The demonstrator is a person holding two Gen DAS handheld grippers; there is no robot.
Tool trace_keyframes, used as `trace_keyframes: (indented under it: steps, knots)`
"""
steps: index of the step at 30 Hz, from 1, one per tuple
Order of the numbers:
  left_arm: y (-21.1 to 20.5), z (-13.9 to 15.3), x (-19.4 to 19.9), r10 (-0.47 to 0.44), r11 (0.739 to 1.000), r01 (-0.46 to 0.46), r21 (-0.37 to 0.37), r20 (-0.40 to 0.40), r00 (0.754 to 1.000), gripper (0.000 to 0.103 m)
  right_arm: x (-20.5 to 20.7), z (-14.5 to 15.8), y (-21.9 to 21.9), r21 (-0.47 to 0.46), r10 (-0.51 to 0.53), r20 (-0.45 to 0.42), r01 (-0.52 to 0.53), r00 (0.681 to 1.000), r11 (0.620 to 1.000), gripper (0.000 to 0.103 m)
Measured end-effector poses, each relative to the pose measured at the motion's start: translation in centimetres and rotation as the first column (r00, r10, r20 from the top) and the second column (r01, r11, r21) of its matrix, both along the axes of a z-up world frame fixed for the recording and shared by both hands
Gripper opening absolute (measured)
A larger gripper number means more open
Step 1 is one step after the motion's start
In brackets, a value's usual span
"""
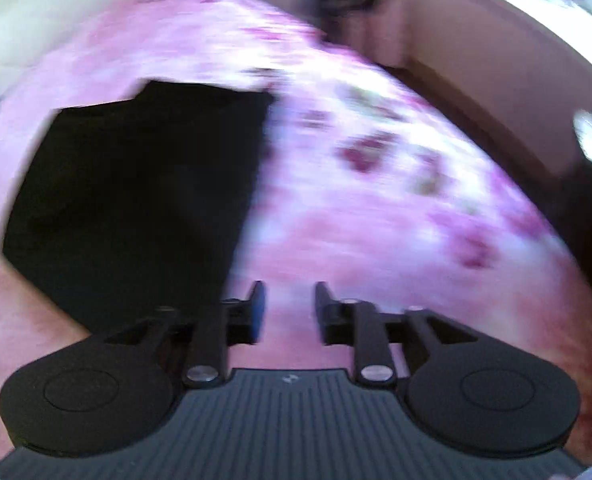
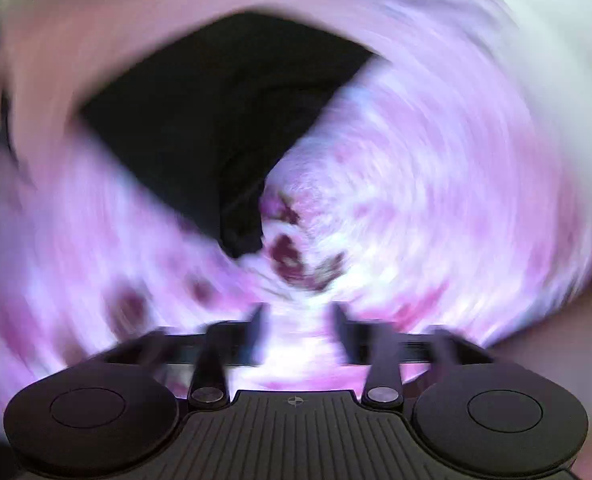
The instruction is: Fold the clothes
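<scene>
Left claw (image 1: 288, 308) beside black garment (image 1: 136, 200)

Motion blur in both wrist views

The floral bedspread (image 1: 375, 184) smears so its print is unreadable; the black garment (image 2: 216, 120) shows no readable folds, and the right gripper's (image 2: 297, 332) fingertips (image 2: 256, 332) blur.

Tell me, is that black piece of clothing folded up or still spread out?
Folded, it seems. The black garment lies flat on the pink flowered bedspread as a compact block with straight edges; blur hides the layers.
</scene>
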State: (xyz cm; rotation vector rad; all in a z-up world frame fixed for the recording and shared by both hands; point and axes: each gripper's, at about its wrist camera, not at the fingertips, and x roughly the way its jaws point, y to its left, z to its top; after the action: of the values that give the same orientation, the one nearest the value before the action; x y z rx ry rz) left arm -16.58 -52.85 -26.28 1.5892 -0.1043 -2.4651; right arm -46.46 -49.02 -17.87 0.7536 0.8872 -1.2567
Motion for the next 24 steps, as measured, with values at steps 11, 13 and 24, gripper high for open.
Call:
trace_keyframes:
  steps: [11, 13, 24]
  knots:
    - [-9.7, -3.7, -4.1, 0.086, 0.996, -0.085, -0.022, 0.025, 0.996, 0.023, 3.0, -0.3, -8.8, -0.139, -0.145, 0.420, 0.221, 0.896, 0.965, 0.026]
    - [-9.4, -4.1, -3.9, 0.093, 0.995, -0.093, -0.020, 0.017, 0.995, 0.023, 3.1, -2.5, -10.9, -0.084, -0.164, 0.419, 0.218, 0.893, 0.972, 0.027]
    - [-8.1, -4.2, -3.2, 0.059, 0.997, -0.060, -0.052, -0.013, 0.998, 0.023, 3.3, -3.3, -12.4, -0.069, 0.020, 0.177, -0.008, 0.984, 0.998, 0.002]
